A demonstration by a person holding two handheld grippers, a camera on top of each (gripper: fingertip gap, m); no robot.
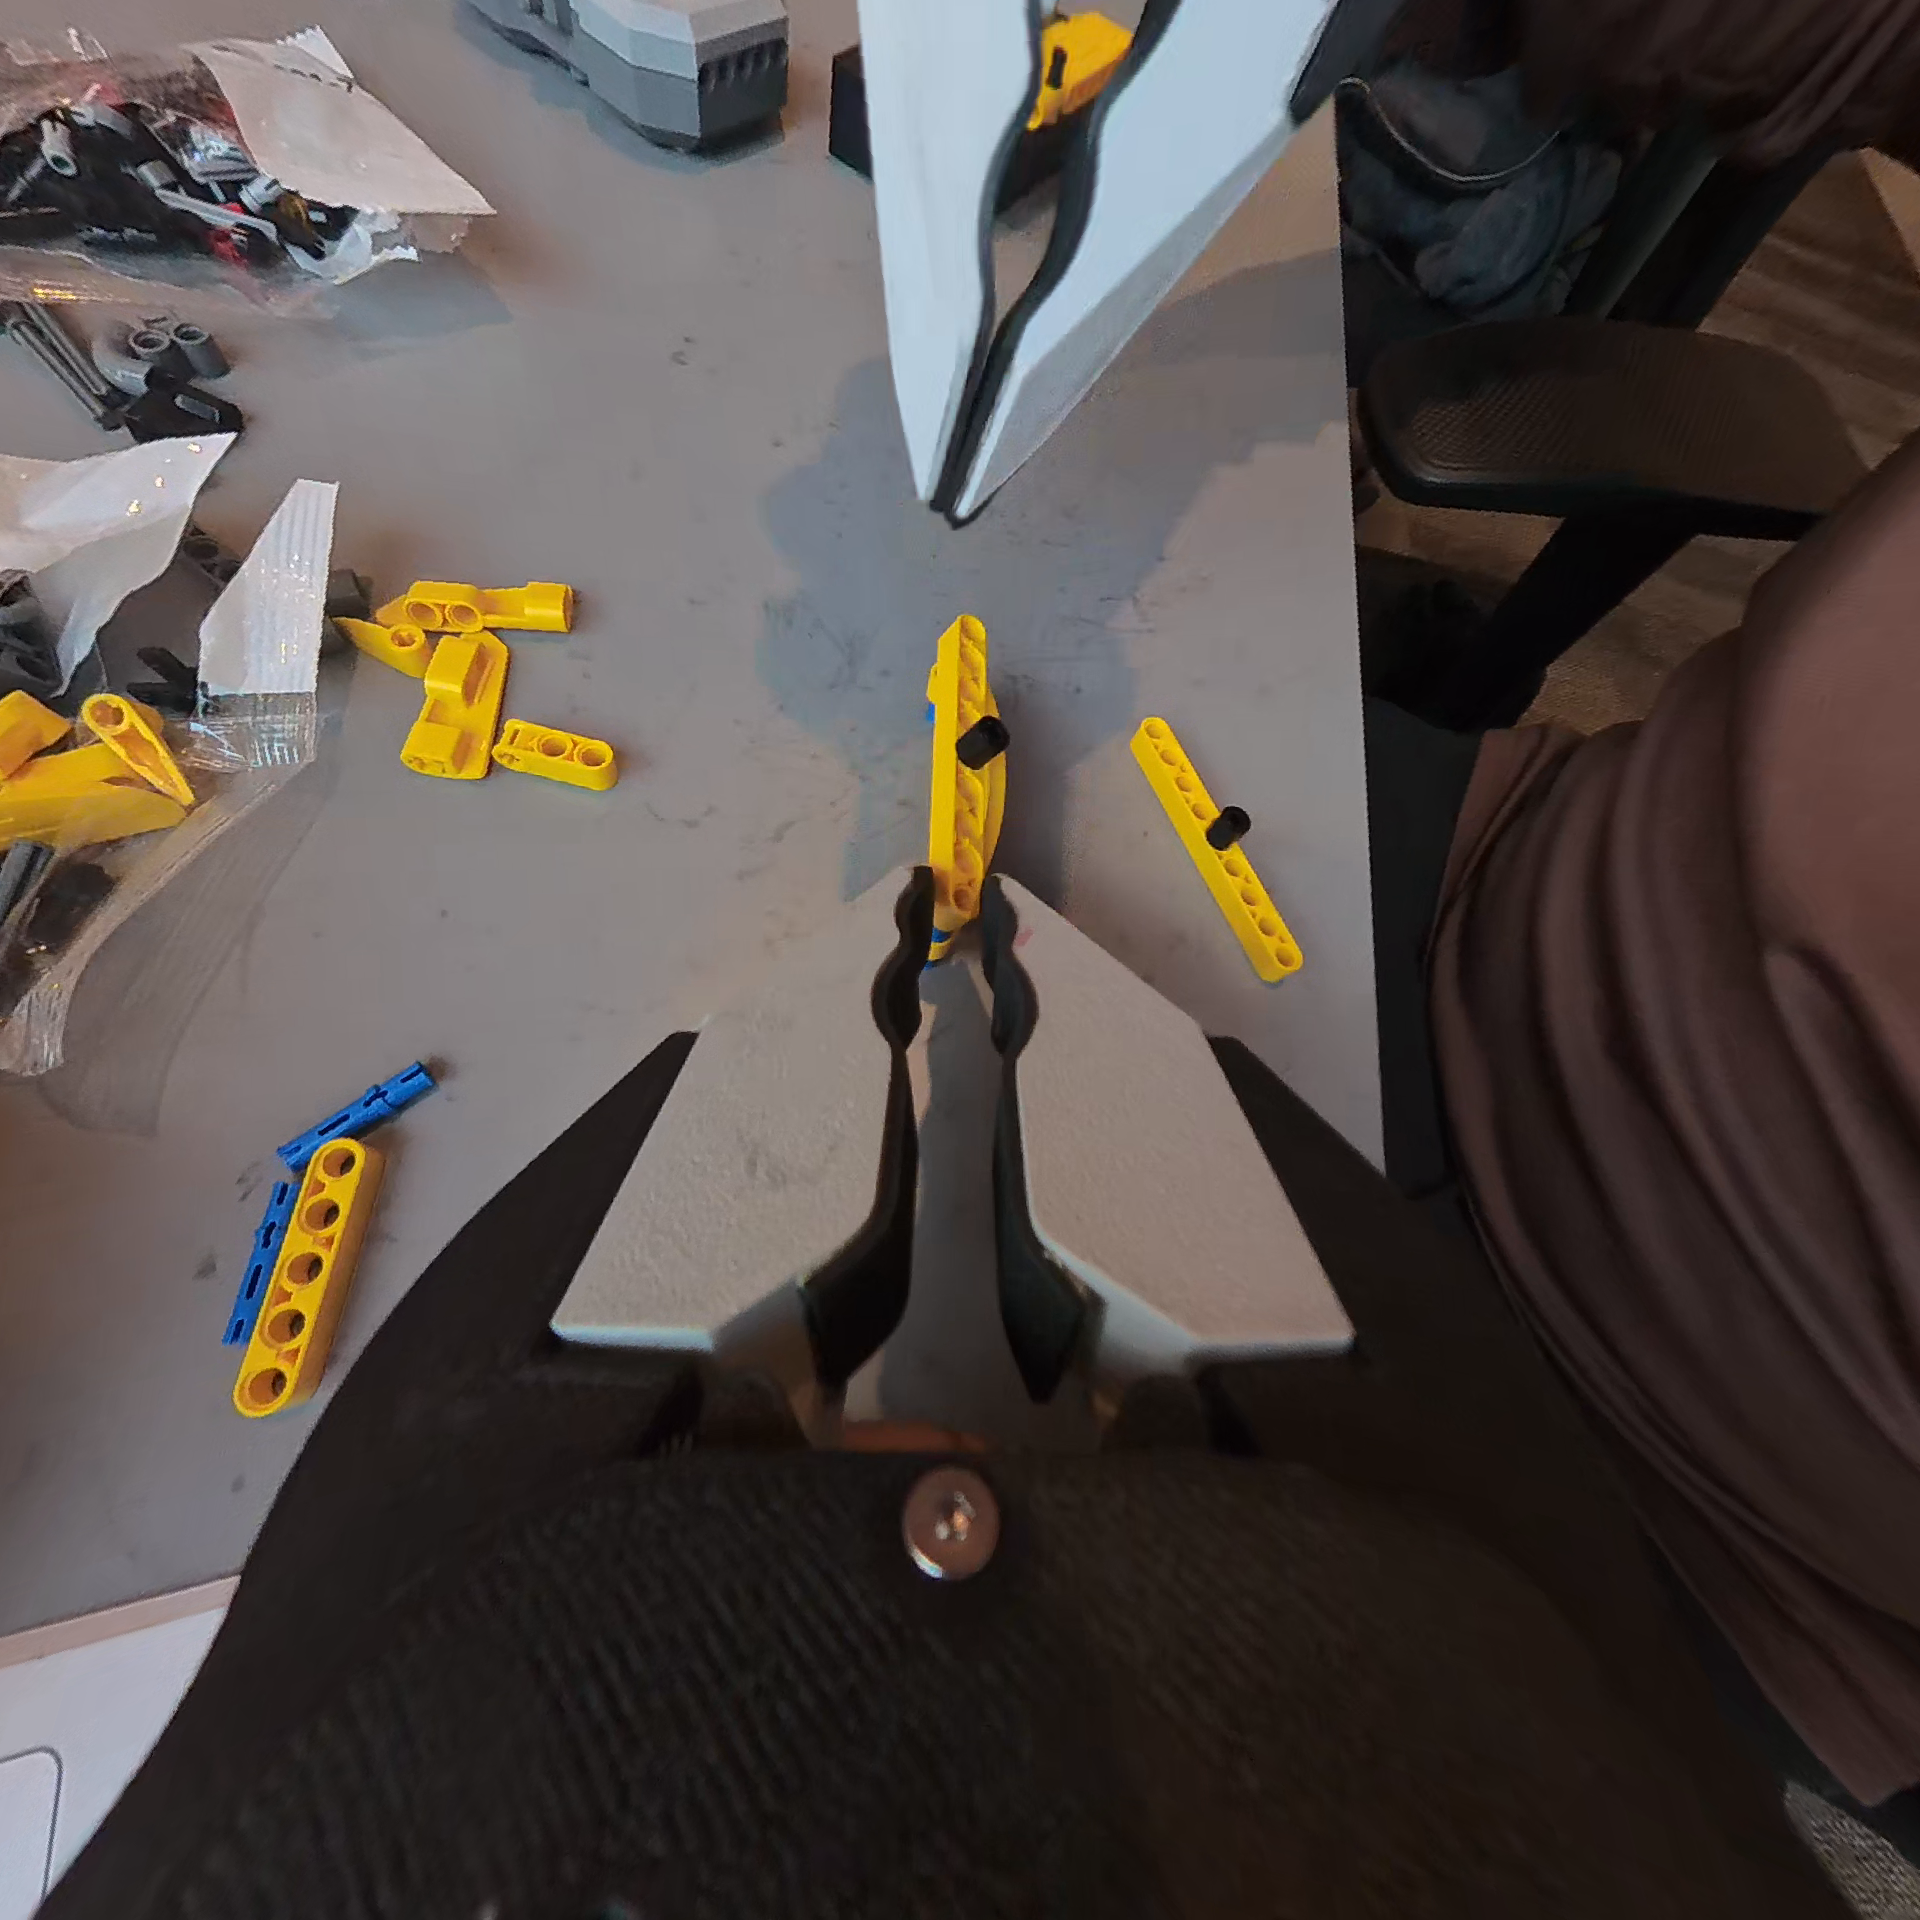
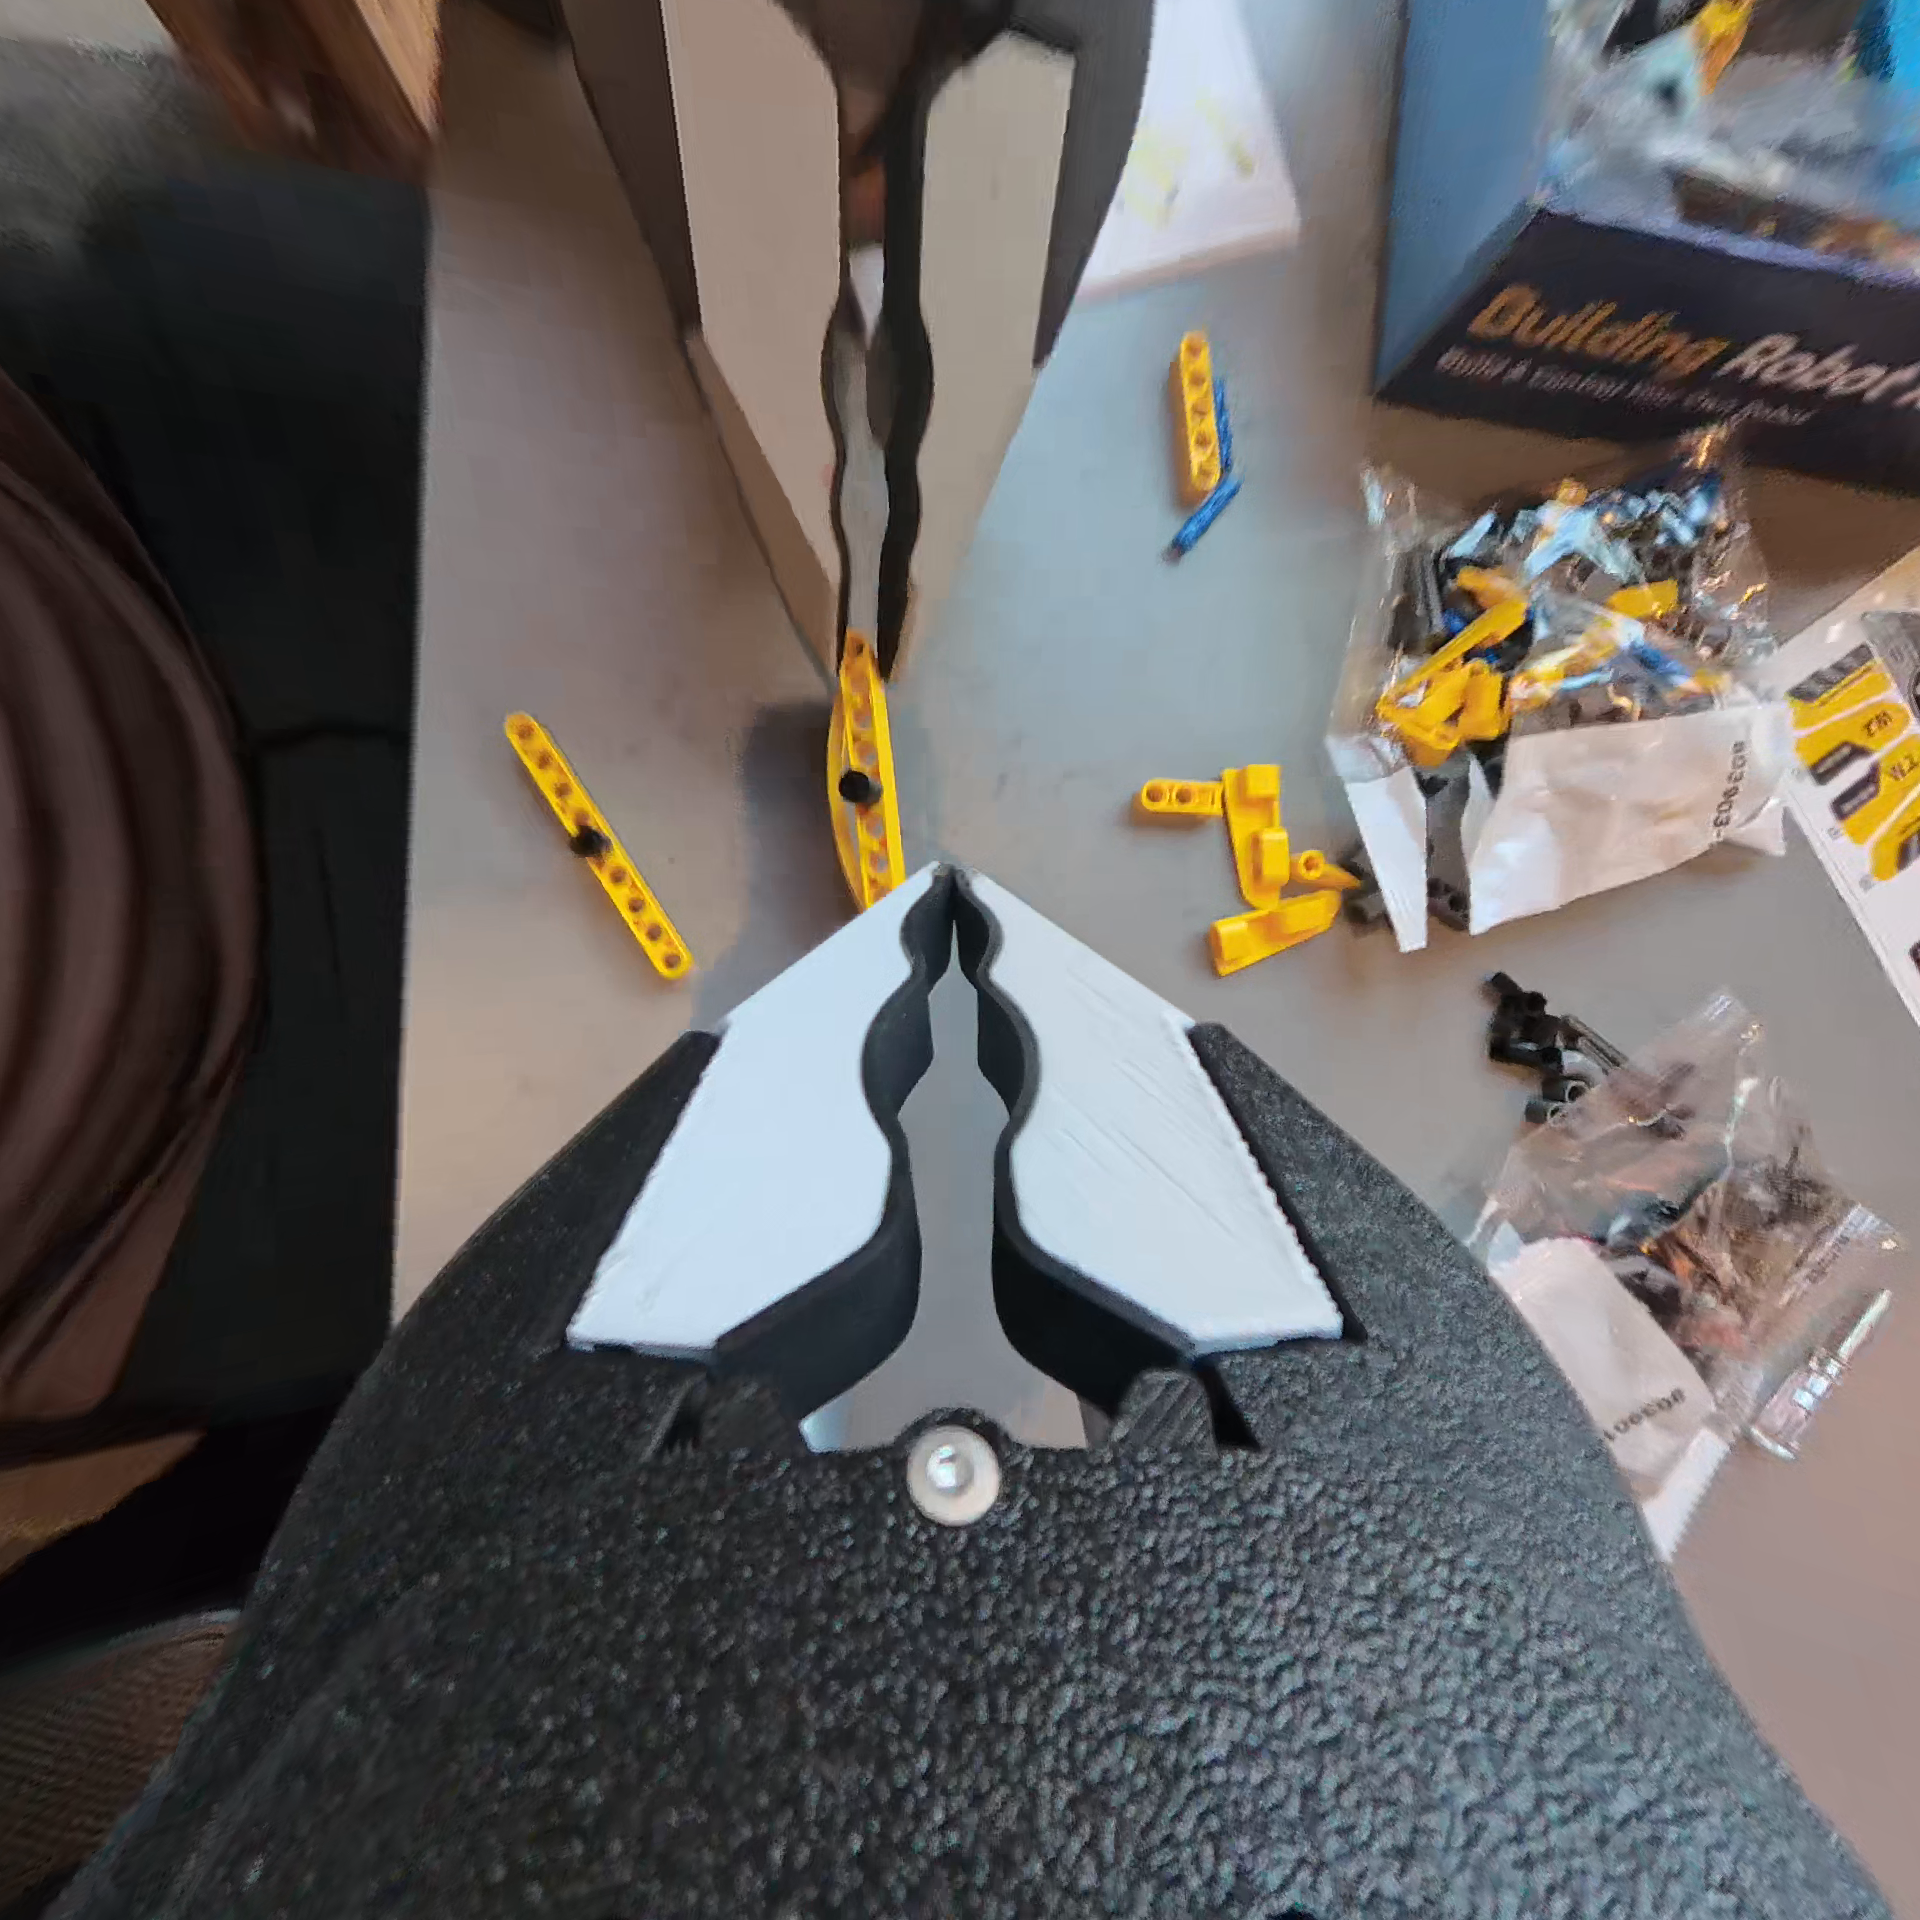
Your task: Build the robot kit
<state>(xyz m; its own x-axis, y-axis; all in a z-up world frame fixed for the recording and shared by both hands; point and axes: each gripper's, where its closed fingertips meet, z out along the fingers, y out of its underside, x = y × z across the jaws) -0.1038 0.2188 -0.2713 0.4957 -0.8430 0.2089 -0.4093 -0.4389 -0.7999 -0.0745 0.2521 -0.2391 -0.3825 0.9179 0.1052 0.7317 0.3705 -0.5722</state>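
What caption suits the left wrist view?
Left hand-held gripper pinching a yellow holed beam above a grey table.

The yellow beam's (image 1: 961,769) near end sits hidden between the jaws; blue box (image 2: 1662,312) blurred (edge-cropped too).

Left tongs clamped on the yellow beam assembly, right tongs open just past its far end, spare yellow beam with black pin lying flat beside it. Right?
Not quite: the right tongs are shut, empty, as the right wrist view shows. The rest holds: left tongs clamp the yellow beam assembly, and the spare yellow beam with its black pin lies flat beside it.
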